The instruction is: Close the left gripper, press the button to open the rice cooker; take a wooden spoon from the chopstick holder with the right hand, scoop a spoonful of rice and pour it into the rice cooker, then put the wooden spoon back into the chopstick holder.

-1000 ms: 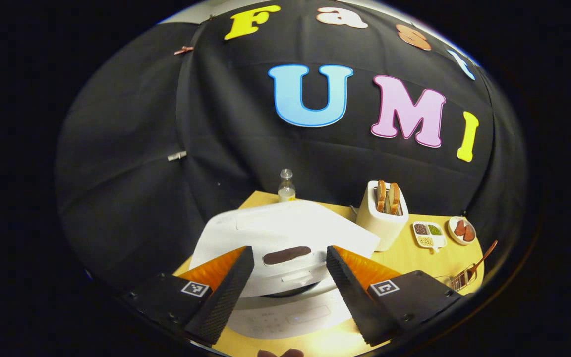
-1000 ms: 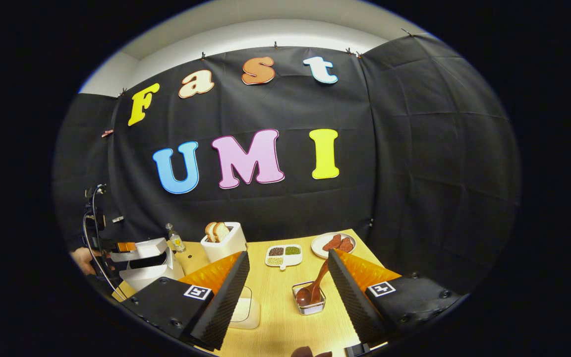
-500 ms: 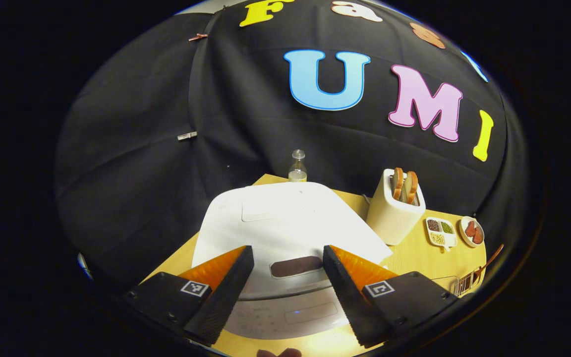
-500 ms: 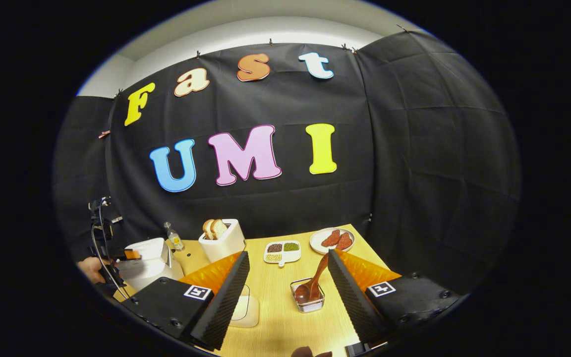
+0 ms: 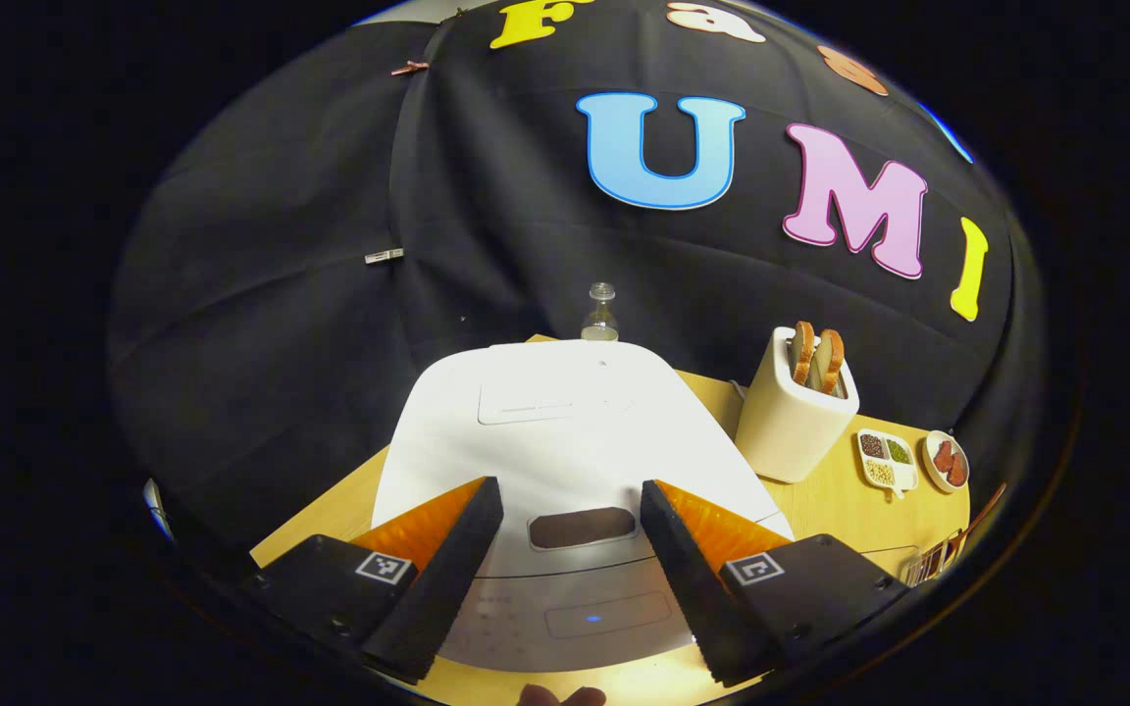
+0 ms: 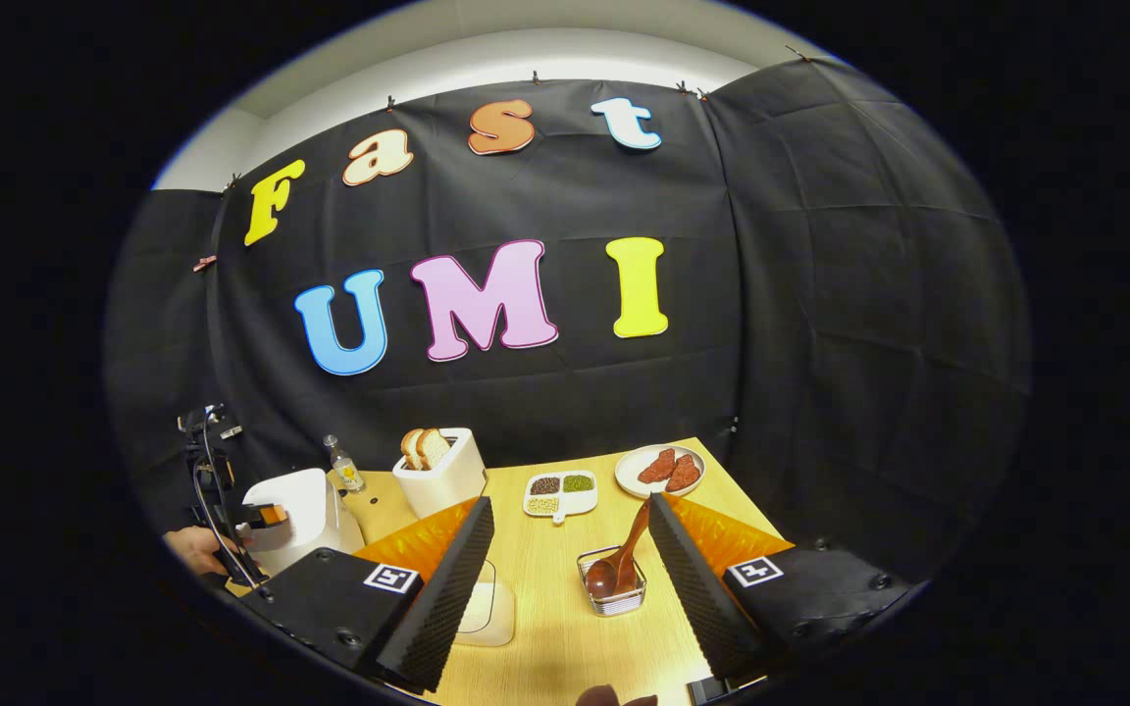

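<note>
Yellow tabletop (image 6: pixel 565 637) low in frame, and the right gripper (image 6: pixel 570 574) hangs wide open with nothing held, the wooden spoon (image 6: pixel 624 554) standing just ahead between its fingers in the chopstick holder (image 6: pixel 614 598), handle leaning up-right, while the left gripper (image 5: pixel 570 559), spread and empty, straddles the rice cooker (image 5: pixel 565 431) button (image 5: pixel 582 527).

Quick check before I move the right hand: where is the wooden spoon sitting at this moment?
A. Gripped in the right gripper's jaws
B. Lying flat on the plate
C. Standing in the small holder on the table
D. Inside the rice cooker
C: in the right gripper view the wooden spoon stands bowl-down in the small holder, ahead of the open right gripper.
</note>
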Available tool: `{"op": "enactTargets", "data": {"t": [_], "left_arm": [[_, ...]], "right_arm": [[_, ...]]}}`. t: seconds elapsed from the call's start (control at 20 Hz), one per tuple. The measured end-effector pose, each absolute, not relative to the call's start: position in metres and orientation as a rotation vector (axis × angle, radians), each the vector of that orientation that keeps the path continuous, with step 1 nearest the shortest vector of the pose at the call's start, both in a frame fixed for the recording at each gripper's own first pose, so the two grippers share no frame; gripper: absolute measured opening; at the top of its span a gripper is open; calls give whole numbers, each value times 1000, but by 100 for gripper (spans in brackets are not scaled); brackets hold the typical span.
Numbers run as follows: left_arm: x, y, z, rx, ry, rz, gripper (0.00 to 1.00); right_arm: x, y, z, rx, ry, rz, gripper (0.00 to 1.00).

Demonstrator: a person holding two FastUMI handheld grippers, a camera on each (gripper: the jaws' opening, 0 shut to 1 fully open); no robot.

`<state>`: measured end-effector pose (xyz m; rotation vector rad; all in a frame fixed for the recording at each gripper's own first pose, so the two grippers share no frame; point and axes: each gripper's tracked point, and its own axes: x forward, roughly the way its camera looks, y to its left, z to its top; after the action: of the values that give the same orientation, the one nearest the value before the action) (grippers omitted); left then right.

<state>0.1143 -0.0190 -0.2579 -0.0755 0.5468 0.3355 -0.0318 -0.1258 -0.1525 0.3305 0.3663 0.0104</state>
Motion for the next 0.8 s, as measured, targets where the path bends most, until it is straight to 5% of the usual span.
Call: {"op": "enactTargets", "data": {"t": [0.4, 0.8], "left_arm": [[119, -14, -239, -93, 470, 303, 98], [115, -25, -146, -16, 258, 188, 96]], "right_arm": [[-34, -117, -145, 308, 358, 19, 98], [-34, -96, -124, 280, 326, 35, 98]]}}
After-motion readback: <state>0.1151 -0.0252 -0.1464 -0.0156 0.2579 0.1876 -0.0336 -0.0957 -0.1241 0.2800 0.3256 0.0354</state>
